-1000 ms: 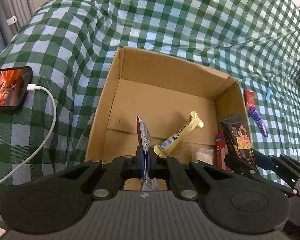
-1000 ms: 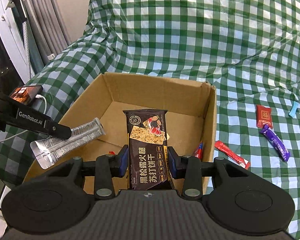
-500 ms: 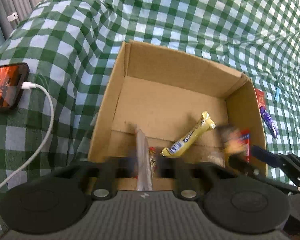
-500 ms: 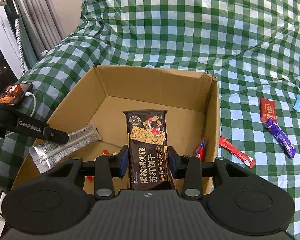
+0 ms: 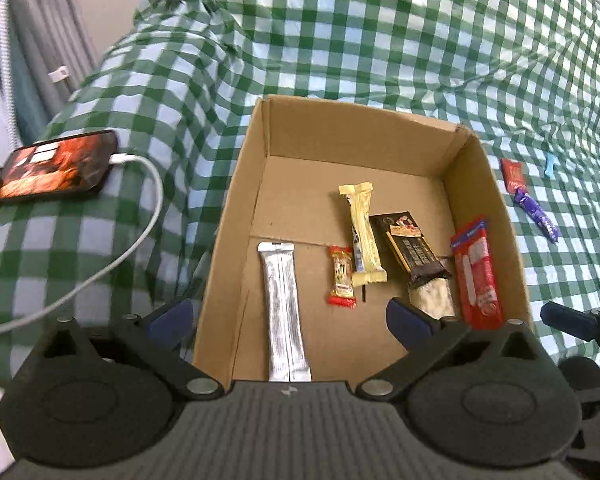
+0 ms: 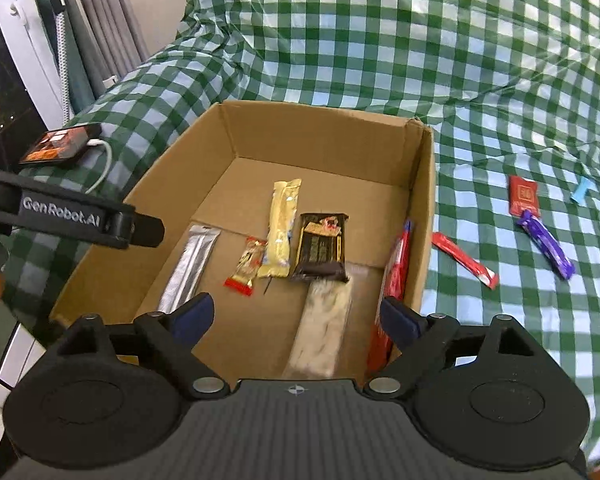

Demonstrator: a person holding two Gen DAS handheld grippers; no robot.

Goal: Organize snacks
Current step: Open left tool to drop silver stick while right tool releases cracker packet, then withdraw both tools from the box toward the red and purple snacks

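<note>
An open cardboard box (image 5: 236,208) (image 6: 420,216) sits on the green checked cloth. Inside lie a silver stick pack (image 5: 285,312) (image 6: 190,266), a small red-gold candy (image 5: 342,276) (image 6: 246,266), a yellow bar (image 5: 364,236) (image 6: 282,228), a dark cracker pack (image 5: 410,246) (image 6: 322,246), a pale pack (image 5: 430,300) (image 6: 324,328) and a red pack (image 5: 476,276) (image 6: 396,268) against the right wall. My left gripper (image 5: 292,320) and right gripper (image 6: 296,316) are both open and empty above the box's near edge. The left gripper's finger (image 6: 80,222) shows in the right wrist view.
On the cloth right of the box lie a red stick (image 6: 464,260), a purple bar (image 5: 536,214) (image 6: 544,248), a red packet (image 5: 513,174) (image 6: 523,195) and a small blue item (image 5: 549,163) (image 6: 582,190). A phone (image 5: 56,170) (image 6: 60,148) with a white cable (image 5: 132,240) lies left.
Both grippers have opened. The silver stick pack dropped from the left gripper and the dark cracker pack from the right; both now lie in the box.
</note>
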